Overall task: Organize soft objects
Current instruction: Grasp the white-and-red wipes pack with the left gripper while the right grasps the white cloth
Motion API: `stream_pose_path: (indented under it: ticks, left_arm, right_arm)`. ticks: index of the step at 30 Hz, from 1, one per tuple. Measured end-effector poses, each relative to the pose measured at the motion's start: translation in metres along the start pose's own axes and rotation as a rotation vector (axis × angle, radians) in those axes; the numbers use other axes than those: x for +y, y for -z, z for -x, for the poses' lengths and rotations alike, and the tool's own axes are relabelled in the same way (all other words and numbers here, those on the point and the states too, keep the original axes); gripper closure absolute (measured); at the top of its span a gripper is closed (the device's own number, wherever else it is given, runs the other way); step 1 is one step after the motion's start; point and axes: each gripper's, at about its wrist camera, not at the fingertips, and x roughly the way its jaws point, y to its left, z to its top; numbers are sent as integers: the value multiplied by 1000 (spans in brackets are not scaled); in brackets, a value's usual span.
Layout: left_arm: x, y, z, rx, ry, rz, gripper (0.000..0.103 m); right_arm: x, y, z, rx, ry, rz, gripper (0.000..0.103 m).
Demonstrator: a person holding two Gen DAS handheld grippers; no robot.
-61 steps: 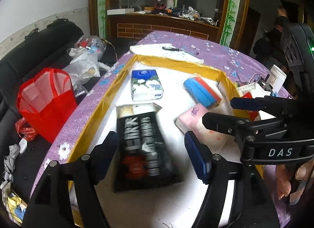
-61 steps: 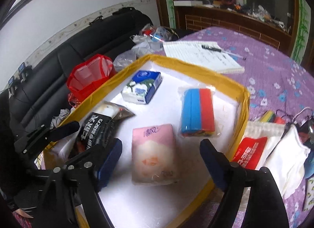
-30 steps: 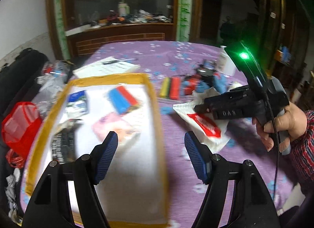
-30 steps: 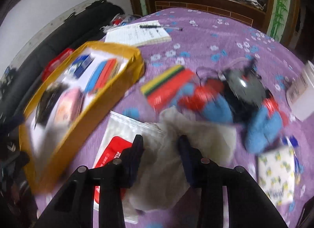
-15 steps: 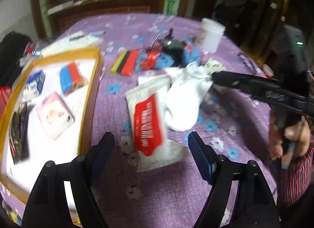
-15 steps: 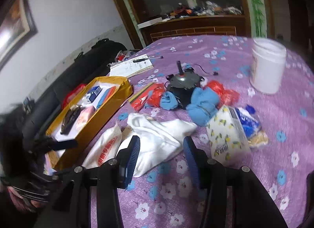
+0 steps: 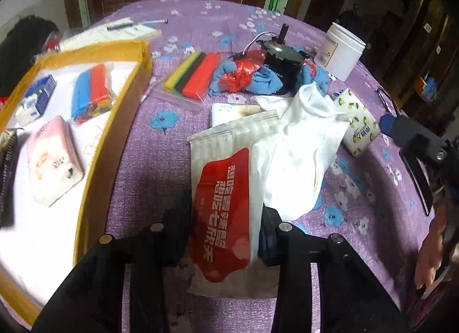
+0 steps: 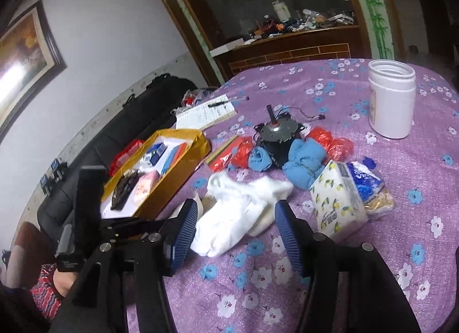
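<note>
Between left gripper (image 7: 225, 229) fingers: red-and-white pouch (image 7: 229, 189)

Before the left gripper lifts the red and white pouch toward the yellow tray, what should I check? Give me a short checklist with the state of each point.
1. Red and white pouch sits between the left gripper fingers: ok.
2. Jaws are closing; firm grip: cannot tell.
3. White cloth overlaps the pouch edge and may drag: not ok.
4. Yellow tray has bare floor near its front: ok.
5. Right gripper, opening, holds nothing: ok.
</note>
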Motion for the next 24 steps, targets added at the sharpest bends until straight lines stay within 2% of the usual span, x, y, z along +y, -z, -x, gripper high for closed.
stream_pose_path:
  ticks: [4,7,9,17,19,20,21,24]
  left_arm:
    - [1,8,21,-62,27,-8,68]
    - [3,10,46,-148,-11,-29,68]
    - [8,10,56,-178,-12,-16,68]
    - [22,9,60,-202,-7,4,68]
    - [20,11,60,-207,-7,-3,68]
    - [19,11,60,-208,-8,-8,68]
    - [18,11,59,-208,-8,-12,68]
    - [16,12,59,-206,-9,-15,68]
  right_arm:
    - [11,7,-13,35,43,69,41]
    - [26,14,-23,53,85,154,40]
    - [36,19,-30,60,106,208,34]
    - [59,36,-78,160,209,345,32]
    - [56,40,-85,188,202,335,56]
    - [54,41,-85,202,167,314,86]
    - [50,40,-84,216,155,291,92]
    - [46,39,-73,203,106,270,94]
